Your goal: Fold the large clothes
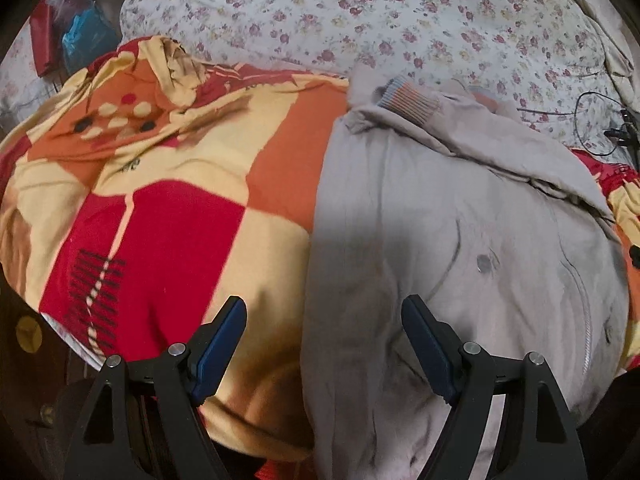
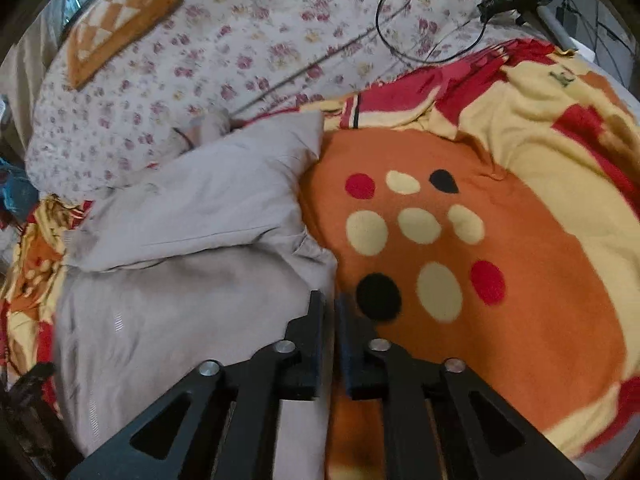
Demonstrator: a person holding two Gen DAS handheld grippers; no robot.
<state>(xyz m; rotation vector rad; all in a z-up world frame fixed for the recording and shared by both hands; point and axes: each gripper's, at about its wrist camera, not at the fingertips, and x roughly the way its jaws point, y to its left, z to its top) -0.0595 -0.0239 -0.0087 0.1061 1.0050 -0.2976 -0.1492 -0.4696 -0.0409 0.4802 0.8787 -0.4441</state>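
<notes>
Left wrist view: the left tongs [image 1: 324, 344] stand wide with nothing between them, above the near edge of the bed. Under them lies the pale grey padded jacket [image 1: 460, 240], spread toward the bed's near right side on a red, orange and cream patterned fleece blanket [image 1: 180, 184], its ribbed striped cuff [image 1: 408, 100] pointing to the far side where a white floral quilt [image 1: 360, 20] lies. The jacket looks partly folded, one sleeve laid across the body. No brand or readable writing shows; only a small round snap on the front.

Right wrist view: the right tongs [image 2: 330, 312] are drawn narrow, almost together, at the jacket's right edge [image 2: 312, 256]; whether cloth is pinched between them I cannot tell. I judge the fold is midway; next the edge needs a firm pinch and a carry across. A tiny dark mark on the blanket's far corner is unreadable.
</notes>
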